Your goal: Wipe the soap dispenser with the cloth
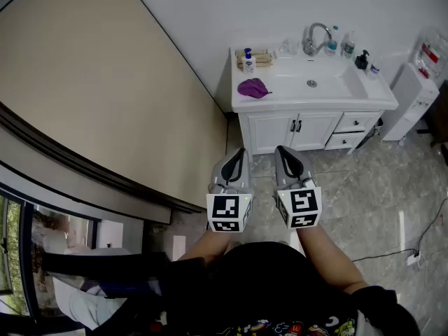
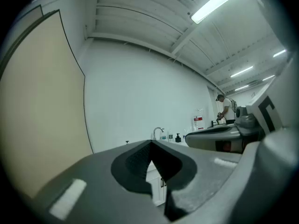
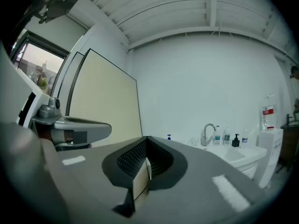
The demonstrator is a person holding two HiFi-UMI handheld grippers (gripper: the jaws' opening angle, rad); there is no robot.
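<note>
Soap dispenser (image 1: 248,60) and purple cloth (image 1: 253,87) rest on the white vanity (image 1: 308,104).

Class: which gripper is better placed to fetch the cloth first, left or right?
Left, narrowly. The left gripper and right gripper are both shut, empty and far from the vanity, but the cloth lies on its left end, more nearly ahead of the left one.
</note>
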